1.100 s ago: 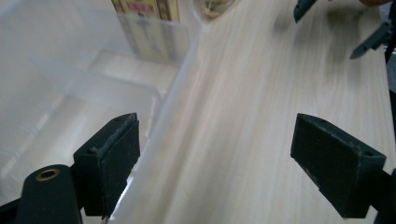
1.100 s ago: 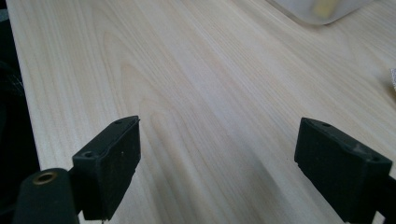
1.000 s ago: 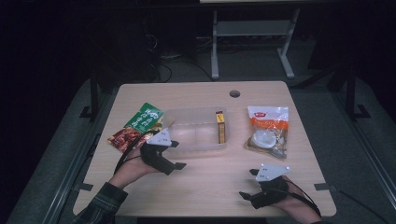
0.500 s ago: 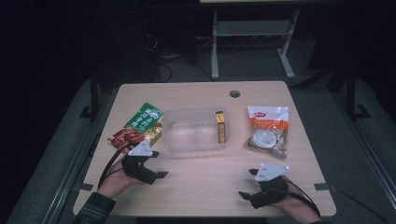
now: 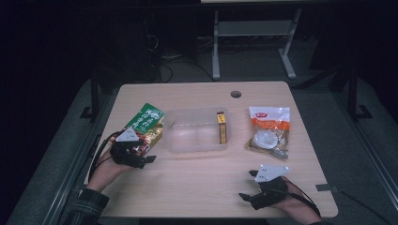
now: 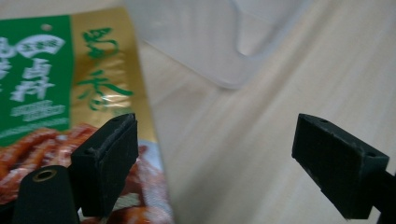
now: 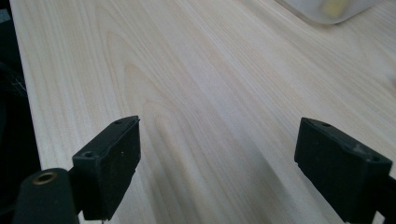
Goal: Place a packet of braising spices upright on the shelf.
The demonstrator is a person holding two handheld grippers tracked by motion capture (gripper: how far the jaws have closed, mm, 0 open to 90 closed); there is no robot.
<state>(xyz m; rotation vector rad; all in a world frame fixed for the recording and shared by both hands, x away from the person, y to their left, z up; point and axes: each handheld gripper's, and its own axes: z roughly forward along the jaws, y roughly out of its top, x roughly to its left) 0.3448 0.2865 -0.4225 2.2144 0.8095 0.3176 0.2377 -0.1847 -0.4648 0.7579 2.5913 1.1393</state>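
A green and gold snack packet [image 5: 146, 121] lies left of a clear plastic tub [image 5: 197, 140]; a narrow yellow-brown box [image 5: 221, 127] stands inside the tub at its right end. My left gripper [image 5: 143, 152] is open at the packet's near end. In the left gripper view, its left fingertip [image 6: 109, 161] hangs over the packet's [image 6: 46, 79] lower corner and its right one over bare wood, with the tub's corner [image 6: 224, 56] ahead. My right gripper [image 5: 248, 185] rests open near the front right edge, holding nothing [image 7: 217, 163].
A white and orange food packet [image 5: 268, 131] lies right of the tub. The wooden table [image 5: 202, 183] has a round cable hole [image 5: 235, 94] at the back. A white frame [image 5: 253, 33] stands on the floor behind. The tub's corner [image 7: 327, 7] shows in the right gripper view.
My left gripper pulled back from the tub's front, then moved left and forward to the green packet's near end. The right gripper has stayed put.
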